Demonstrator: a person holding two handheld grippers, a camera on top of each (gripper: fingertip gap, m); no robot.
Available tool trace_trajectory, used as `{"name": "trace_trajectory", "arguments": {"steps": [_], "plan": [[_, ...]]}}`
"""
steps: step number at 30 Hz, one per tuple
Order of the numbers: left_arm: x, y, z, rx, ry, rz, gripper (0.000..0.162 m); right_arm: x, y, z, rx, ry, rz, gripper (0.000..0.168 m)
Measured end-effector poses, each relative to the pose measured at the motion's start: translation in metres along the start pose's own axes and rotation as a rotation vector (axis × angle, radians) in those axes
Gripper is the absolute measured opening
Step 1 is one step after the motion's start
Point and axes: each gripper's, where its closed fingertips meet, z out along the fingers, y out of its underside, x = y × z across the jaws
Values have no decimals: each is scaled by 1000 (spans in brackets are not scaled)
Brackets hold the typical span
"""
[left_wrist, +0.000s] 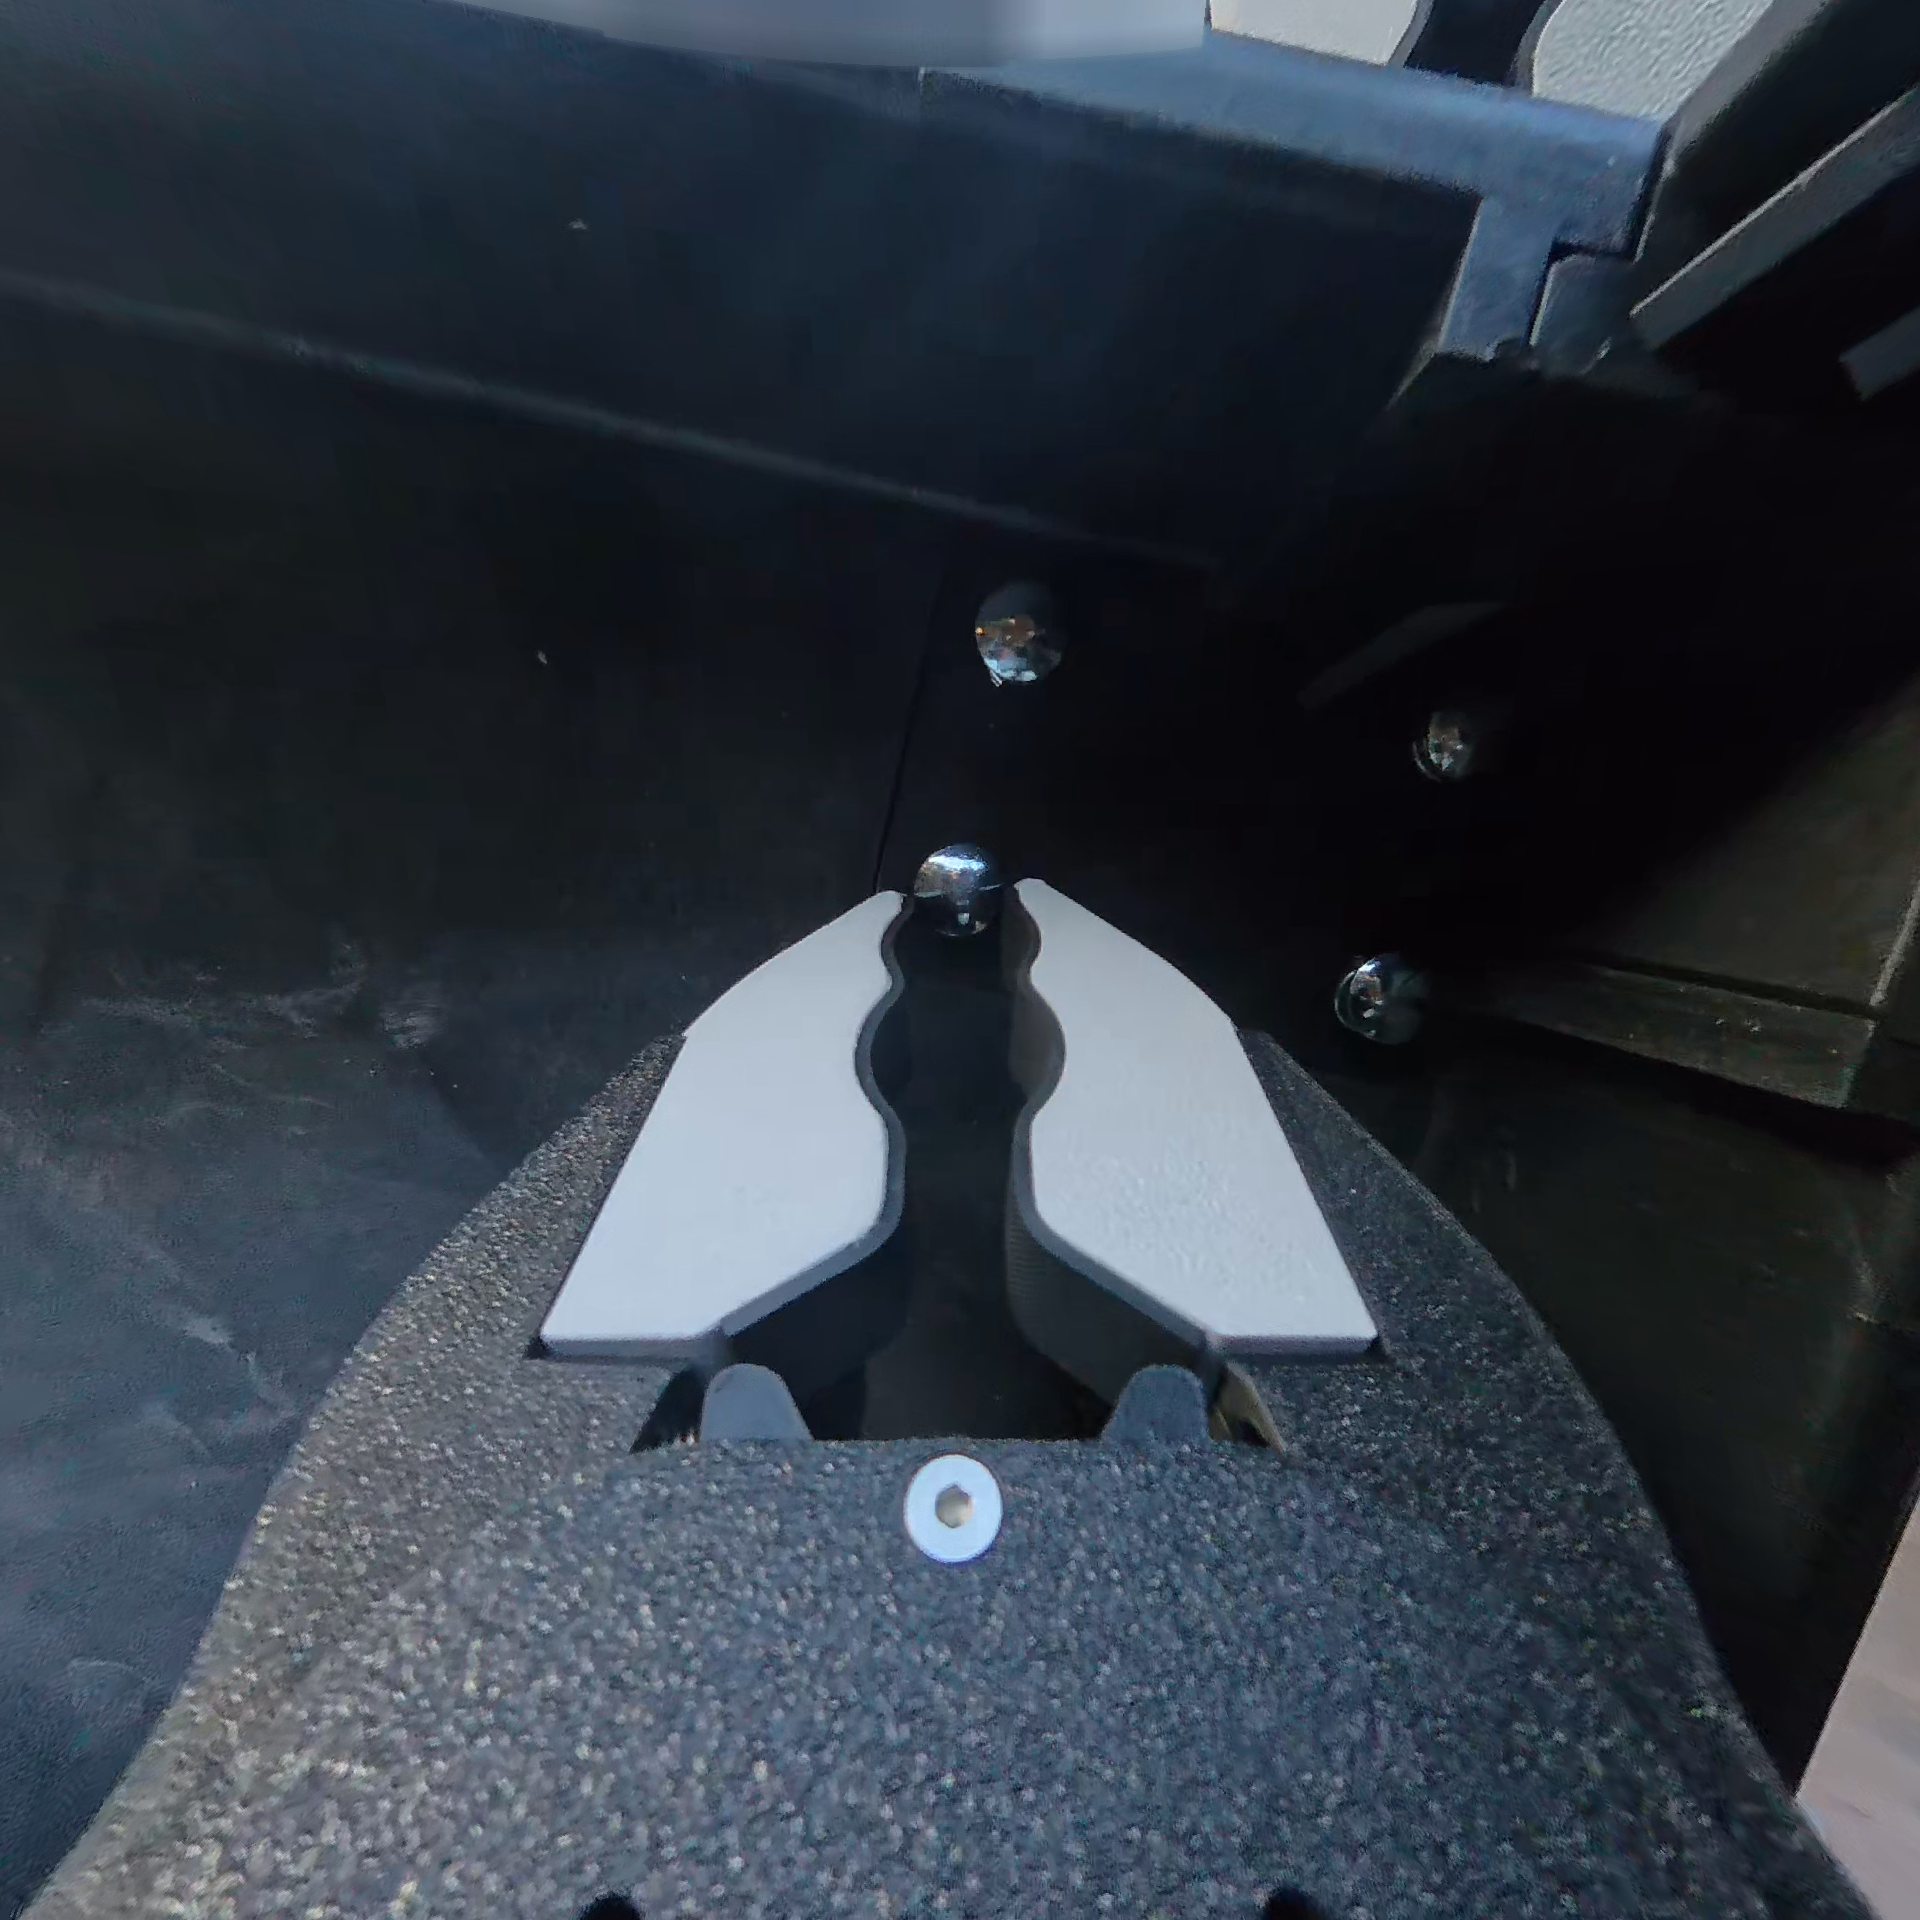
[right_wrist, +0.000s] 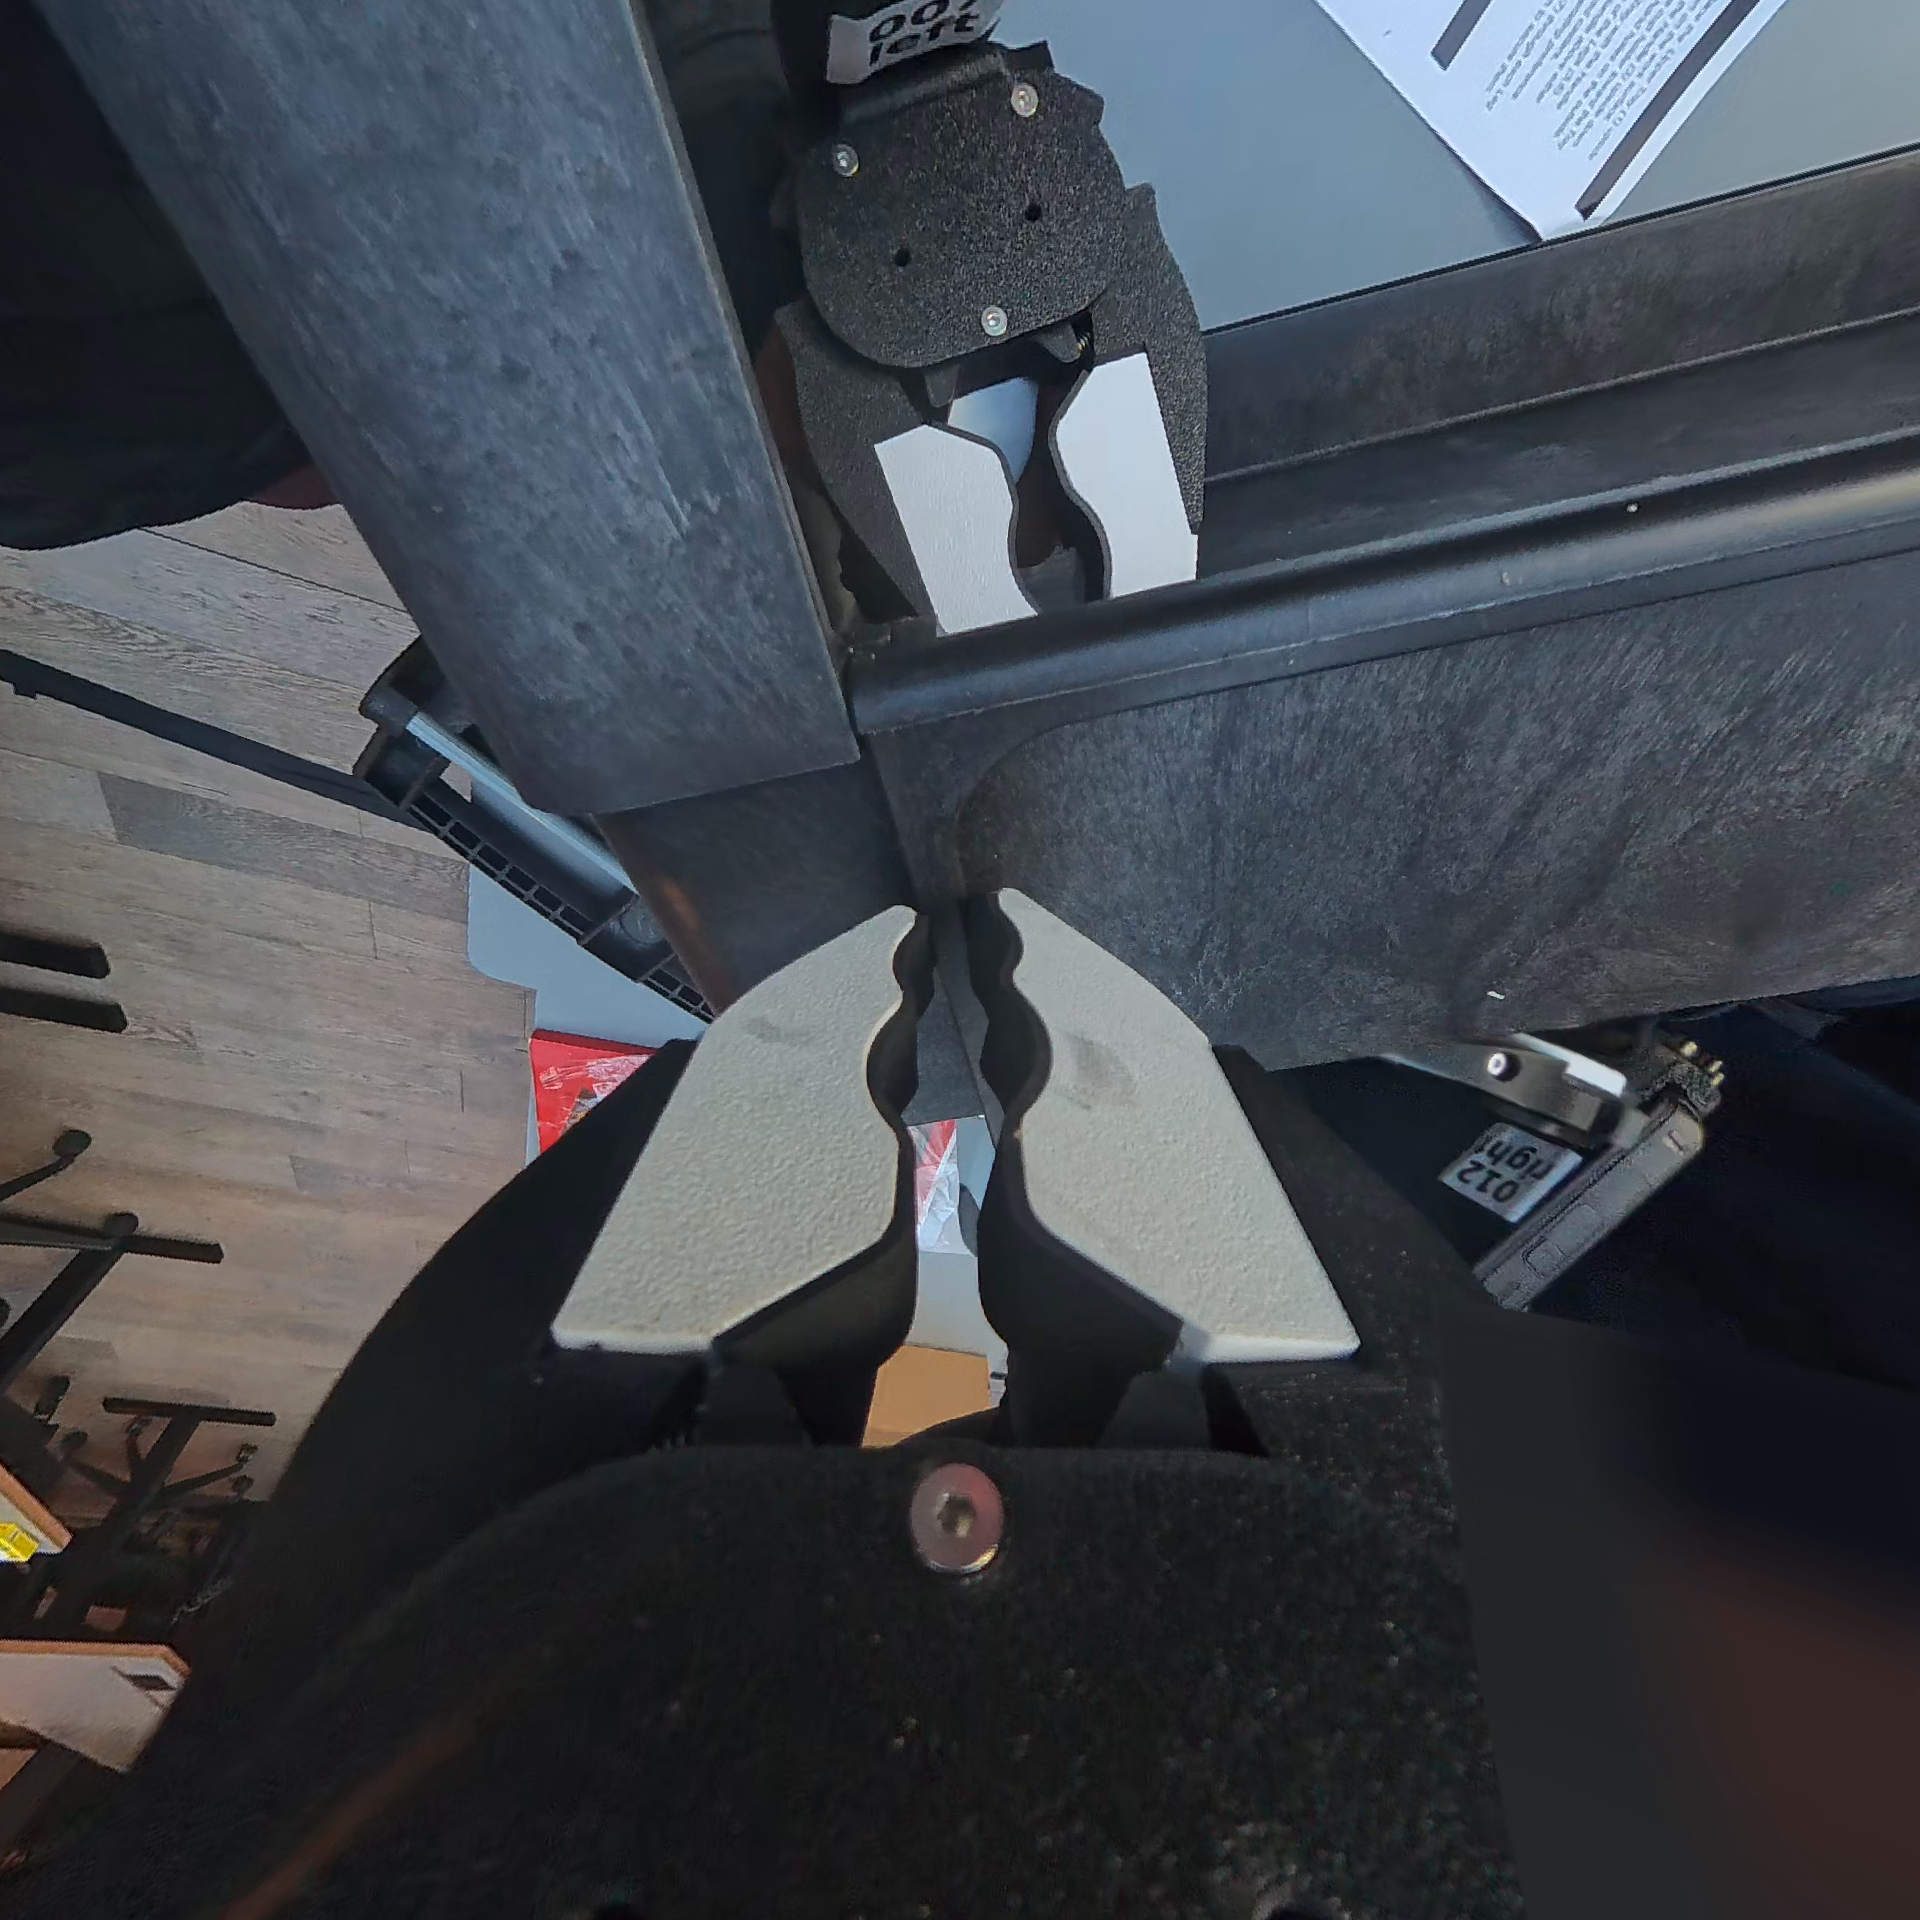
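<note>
Pinching a thin black panel edge (right_wrist: 951, 997), the right gripper (right_wrist: 954, 935) has narrow fingers, while the left gripper (left_wrist: 957, 902) has slightly parted fingers at a chrome screw head (left_wrist: 957, 885).

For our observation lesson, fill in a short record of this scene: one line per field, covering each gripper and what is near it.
Left gripper: left gripper, fingers slightly apart around a shiny screw head; contact unclear
Right gripper: right gripper, fingers closed on a thin black panel edge
Other fasteners: three more screw heads on the dark panel
Background: wood floor, printed paper
</note>
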Motion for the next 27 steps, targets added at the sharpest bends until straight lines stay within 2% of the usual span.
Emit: {"name": "trace_trajectory", "arguments": {"steps": [27], "plan": [[1,0,0,-26,3,-7,15,0,1,0,-6,7,9,8]]}}
